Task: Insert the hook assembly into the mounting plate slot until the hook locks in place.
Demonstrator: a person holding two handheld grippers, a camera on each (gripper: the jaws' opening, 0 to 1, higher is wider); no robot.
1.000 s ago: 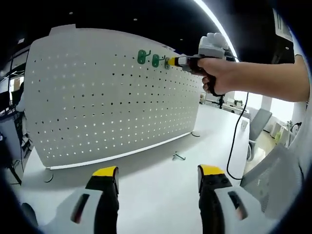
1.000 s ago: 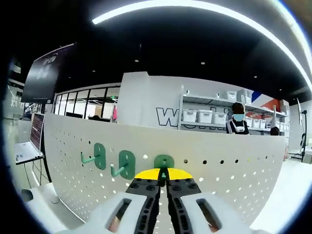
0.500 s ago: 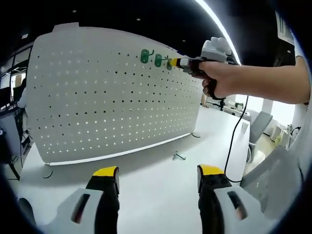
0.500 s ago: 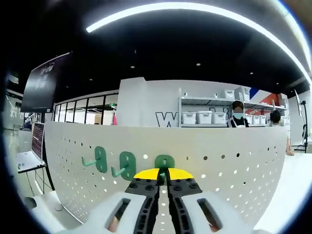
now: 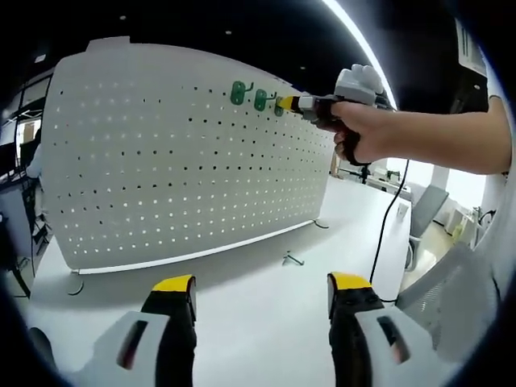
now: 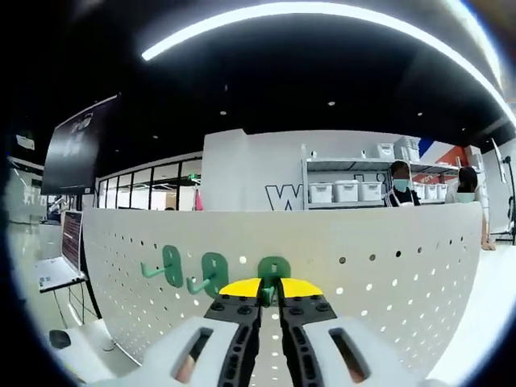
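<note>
Your right claw grips the third green hook against the pegboard; left claw hangs wide over the counter.

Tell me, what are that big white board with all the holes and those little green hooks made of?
The white pegboard looks like thin sheet metal with a matte white painted coat: crisp punched holes, a slim edge, a gentle curve. The green hooks look like moulded plastic, uniformly coloured with a soft sheen, though coated metal cannot be ruled out. The right gripper is closed on the third hook.
</note>
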